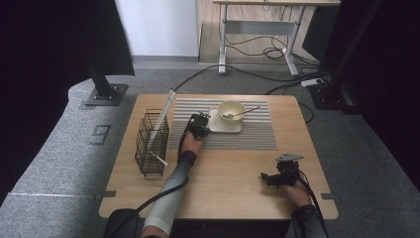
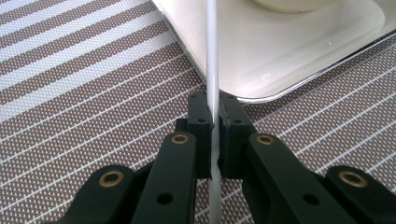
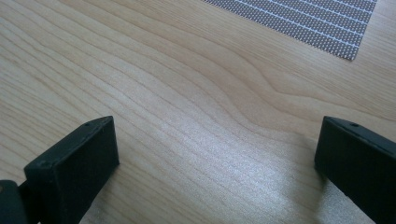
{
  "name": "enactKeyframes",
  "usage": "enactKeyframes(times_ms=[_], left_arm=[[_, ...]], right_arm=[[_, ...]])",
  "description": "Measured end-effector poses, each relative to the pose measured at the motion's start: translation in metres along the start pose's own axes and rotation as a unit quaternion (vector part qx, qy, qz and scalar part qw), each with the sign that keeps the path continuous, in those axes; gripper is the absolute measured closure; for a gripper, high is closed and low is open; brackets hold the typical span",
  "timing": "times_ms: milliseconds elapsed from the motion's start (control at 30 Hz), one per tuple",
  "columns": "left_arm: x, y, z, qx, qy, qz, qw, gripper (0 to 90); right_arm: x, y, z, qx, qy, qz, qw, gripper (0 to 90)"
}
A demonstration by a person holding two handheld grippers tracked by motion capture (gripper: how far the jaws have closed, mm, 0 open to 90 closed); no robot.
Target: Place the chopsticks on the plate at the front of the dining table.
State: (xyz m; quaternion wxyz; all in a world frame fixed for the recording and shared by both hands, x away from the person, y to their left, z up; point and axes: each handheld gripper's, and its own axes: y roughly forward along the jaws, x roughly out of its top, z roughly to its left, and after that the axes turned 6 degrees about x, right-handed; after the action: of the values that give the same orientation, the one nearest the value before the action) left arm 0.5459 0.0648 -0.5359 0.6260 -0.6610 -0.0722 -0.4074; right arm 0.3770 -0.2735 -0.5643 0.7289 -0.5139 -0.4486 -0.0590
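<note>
Left gripper (image 2: 212,122) has its fingers (image 2: 198,116) clamped on a thin white stick (image 2: 211,56), held over the striped mat (image 2: 84,93) right at the edge of the white tray (image 2: 289,60) with the bowl (image 1: 232,110). Step looks like placing the stick beside the tray; next move calls for lowering it flat, then letting go. Right gripper (image 3: 215,154) rests on the surface (image 3: 187,84), fingers wide, holding nothing.
</note>
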Motion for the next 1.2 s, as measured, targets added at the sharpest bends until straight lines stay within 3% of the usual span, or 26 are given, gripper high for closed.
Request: enactKeyframes(times_ms=[267, 400, 500, 600, 667, 833, 1200], left_arm=[[0.0, -0.002, 0.0, -0.002, 0.003, -0.007, 1.0, 77.8], [-0.001, -0.005, -0.001, 0.002, 0.001, -0.017, 0.9998, 68.9], [-0.002, -0.013, 0.003, -0.001, -0.013, -0.034, 0.9993, 58.2], [-0.006, -0.024, 0.008, -0.014, -0.034, -0.056, 0.9977, 53.6], [-0.01, -0.029, 0.01, -0.019, -0.038, -0.063, 0.9971, 49.5], [-0.024, -0.036, 0.013, -0.031, -0.033, -0.072, 0.9964, 48.9], [-0.044, -0.036, 0.009, -0.026, -0.005, -0.064, 0.9976, 59.7]], right_arm=[[0.0, 0.0, 0.0, 0.0, 0.0, 0.0, 1.0, 0.0], [0.0, 0.0, 0.0, 0.0, 0.0, 0.0, 1.0, 0.0], [0.0, 0.0, 0.0, 0.0, 0.0, 0.0, 1.0, 0.0], [0.0, 0.0, 0.0, 0.0, 0.0, -0.001, 1.0, 0.0], [0.0, 0.0, 0.0, 0.0, -0.001, -0.001, 1.0, 0.0], [0.0, 0.0, 0.0, 0.0, -0.001, -0.001, 1.0, 0.0], [0.0, 0.0, 0.0, 0.0, -0.001, -0.001, 1.0, 0.0]])
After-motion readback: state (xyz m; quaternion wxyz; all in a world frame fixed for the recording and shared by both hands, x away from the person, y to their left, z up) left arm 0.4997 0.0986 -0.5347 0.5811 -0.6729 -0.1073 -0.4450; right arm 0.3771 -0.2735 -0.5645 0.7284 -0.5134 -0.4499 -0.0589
